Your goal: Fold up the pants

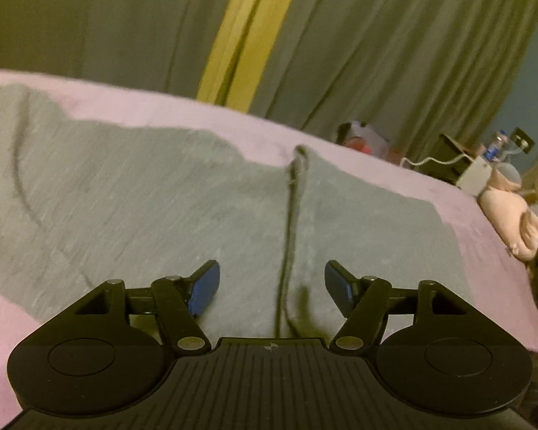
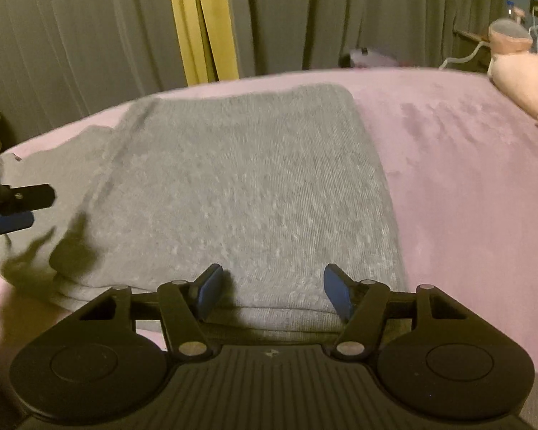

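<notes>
Pants (image 2: 240, 186) folded, edges on pink bed (image 2: 466, 179) | left gripper (image 1: 272, 286), right gripper (image 2: 270, 292): fingers spread, nothing pinched

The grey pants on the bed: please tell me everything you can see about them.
The grey knit pants look like soft, mottled jersey. They lie flat on the pink plush bed cover, already folded: several layers are stacked at the near edge. In the left wrist view a raised dark ridge runs away from the camera along the cloth. The left gripper and the right gripper hover over the cloth, both open, neither holding it. Their shadows fall on the cloth.
</notes>
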`<state>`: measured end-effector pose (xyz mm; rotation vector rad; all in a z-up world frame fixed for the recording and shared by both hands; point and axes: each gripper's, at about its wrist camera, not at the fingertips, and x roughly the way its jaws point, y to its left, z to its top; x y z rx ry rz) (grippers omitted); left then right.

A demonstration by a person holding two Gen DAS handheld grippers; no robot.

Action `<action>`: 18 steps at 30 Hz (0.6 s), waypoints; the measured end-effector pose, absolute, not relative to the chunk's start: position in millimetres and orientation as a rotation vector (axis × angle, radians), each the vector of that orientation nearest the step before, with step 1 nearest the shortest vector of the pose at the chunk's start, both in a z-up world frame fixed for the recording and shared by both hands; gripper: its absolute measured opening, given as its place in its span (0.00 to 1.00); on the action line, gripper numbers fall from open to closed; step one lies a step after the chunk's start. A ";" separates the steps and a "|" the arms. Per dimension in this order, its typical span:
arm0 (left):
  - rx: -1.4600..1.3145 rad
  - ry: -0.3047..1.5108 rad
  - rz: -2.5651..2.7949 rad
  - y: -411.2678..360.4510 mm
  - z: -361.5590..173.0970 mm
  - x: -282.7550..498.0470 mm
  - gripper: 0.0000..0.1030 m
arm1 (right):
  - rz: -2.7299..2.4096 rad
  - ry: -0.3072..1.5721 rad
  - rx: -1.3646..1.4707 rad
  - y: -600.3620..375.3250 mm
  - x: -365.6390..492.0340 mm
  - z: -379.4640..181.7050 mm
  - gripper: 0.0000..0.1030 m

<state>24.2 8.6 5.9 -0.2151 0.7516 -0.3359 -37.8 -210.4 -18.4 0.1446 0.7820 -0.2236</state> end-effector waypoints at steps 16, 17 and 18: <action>0.102 0.815 -0.239 -25.3 -16.0 20.0 0.80 | -0.312 0.812 -0.108 -186.7 -16.6 -35.4 0.96; 0.104 0.811 -0.230 -23.6 -14.6 19.4 0.80 | -0.307 0.812 -0.108 -187.6 -16.8 -35.2 0.96; 0.092 0.810 -0.216 -20.1 -12.3 19.8 0.80 | -0.305 0.809 -0.107 -187.7 -17.4 -35.1 0.96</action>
